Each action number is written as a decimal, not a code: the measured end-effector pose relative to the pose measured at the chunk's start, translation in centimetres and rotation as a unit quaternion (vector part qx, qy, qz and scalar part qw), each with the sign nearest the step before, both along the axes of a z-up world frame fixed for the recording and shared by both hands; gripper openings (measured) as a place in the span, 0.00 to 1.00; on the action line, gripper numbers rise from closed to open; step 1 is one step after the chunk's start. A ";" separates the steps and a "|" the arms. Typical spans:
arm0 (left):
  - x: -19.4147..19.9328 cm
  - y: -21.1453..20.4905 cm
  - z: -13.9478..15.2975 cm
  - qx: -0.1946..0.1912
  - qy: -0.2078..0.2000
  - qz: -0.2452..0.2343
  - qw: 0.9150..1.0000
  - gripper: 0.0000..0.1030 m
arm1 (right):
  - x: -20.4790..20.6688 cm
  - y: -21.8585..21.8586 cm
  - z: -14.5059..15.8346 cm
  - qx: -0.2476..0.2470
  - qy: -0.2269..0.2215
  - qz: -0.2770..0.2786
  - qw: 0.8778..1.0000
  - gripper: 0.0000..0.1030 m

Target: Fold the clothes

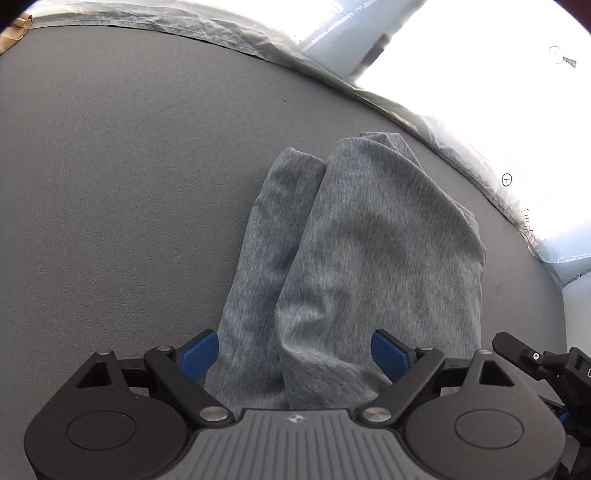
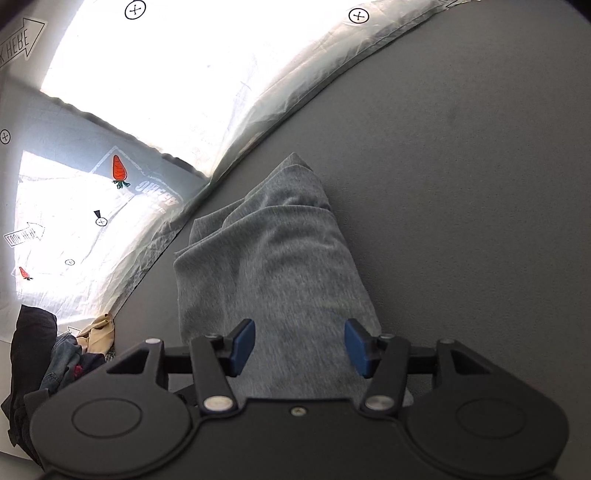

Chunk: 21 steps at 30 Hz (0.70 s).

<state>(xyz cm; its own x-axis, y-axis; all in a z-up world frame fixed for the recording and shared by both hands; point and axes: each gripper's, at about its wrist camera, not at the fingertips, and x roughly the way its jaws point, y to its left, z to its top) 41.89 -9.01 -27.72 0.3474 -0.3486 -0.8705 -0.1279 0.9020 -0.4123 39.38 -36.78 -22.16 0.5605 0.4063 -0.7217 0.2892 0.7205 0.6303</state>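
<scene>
Left wrist view looks down on a grey heathered garment [image 1: 354, 258] lying folded into a long bundle on a dark grey padded surface [image 1: 118, 192]. Its far end lies near the surface's far edge, where a crinkled pale sheet [image 1: 229, 33] borders the padding. The left gripper [image 1: 295, 354] stands with its blue pads [image 1: 199, 354] wide apart on either side of the cloth; the fabric lies between them, and the pads sit close against its sides without visibly pinching it. At the right edge of this view, part of the other black tool shows.

From the right wrist view, the same garment [image 2: 273, 266] stretches away from the right gripper [image 2: 299, 347] toward the edge of the surface [image 2: 461, 184], showing stacked layers at its far end. This gripper's pads [image 2: 243, 343] are spread apart above the cloth, with grey fabric showing between them and no grip on it. Beyond the left edge, a white printed sheet [image 2: 74, 206] with carrot pictures lies bright, and a heap of dark and denim clothes [image 2: 55, 362] sits at the lower left.
</scene>
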 end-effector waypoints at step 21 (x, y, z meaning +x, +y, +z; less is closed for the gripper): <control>-5.1 3.1 0.0 0.054 -0.052 0.074 0.994 0.37 | -1.1 -0.4 -1.2 -0.076 0.013 0.027 0.997 0.55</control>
